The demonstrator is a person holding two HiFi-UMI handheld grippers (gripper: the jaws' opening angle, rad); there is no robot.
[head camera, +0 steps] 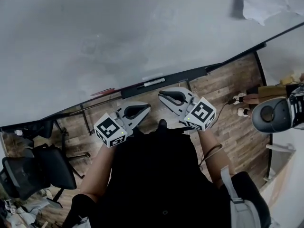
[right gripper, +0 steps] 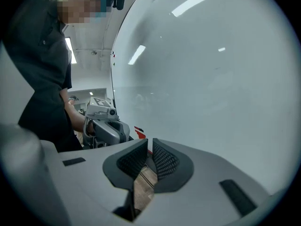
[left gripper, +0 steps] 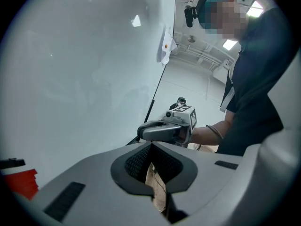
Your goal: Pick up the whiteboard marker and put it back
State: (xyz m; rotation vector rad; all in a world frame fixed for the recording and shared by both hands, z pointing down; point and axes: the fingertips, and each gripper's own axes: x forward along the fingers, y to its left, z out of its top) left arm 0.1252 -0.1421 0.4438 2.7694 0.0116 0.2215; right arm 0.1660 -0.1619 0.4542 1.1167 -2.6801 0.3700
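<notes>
Lying centre-frame on the whiteboard's (head camera: pixel 118 32) black tray (head camera: pixel 190 74), the slim white marker (head camera: pixel 153 82) sits above left gripper (head camera: pixel 147 106) and right gripper (head camera: pixel 161 95), both clenched empty, over plank floor (head camera: pixel 228 127).

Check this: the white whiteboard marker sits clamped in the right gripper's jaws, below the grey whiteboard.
Wrong. The white whiteboard marker lies on the black ledge below the grey whiteboard; the right gripper is shut on nothing. The head view shows the marker, the right gripper view the empty jaws.
</notes>
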